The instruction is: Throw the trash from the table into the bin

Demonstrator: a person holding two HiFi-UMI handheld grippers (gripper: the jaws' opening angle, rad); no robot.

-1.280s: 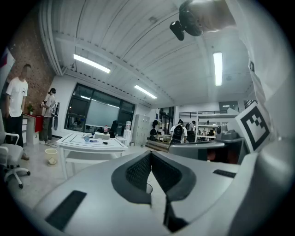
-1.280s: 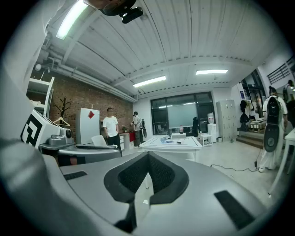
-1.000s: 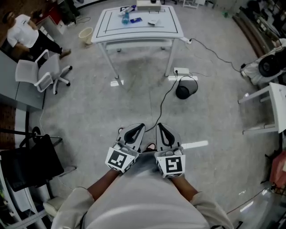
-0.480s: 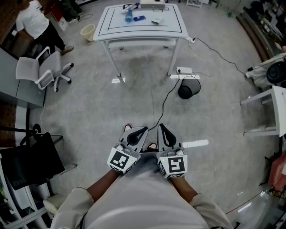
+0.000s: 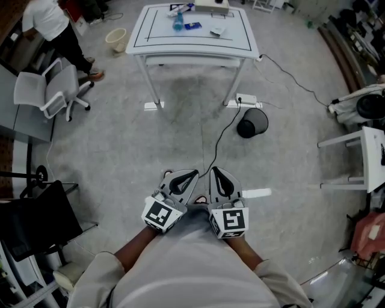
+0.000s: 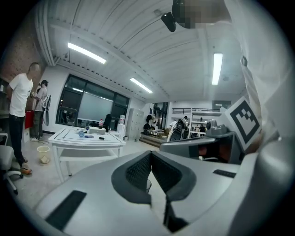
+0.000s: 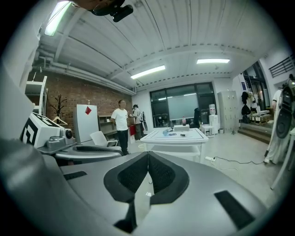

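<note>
The white table stands far ahead, across open floor. On it lie a blue bottle, a dark blue wrapper, a small white scrap and a white box at the back edge. A black round bin sits on the floor by the table's front right leg. My left gripper and right gripper are held side by side close to my body, both shut and empty. In the left gripper view the table is at left; in the right gripper view the table is straight ahead.
A power strip and a black cable lie on the floor between me and the table. A white office chair and a person are at left. A cream bucket stands beside the table. More white furniture stands at right.
The view has shifted towards the table, which has slid slightly right in the picture. The person at left has moved up and away from the chair. Both grippers stay shut.
</note>
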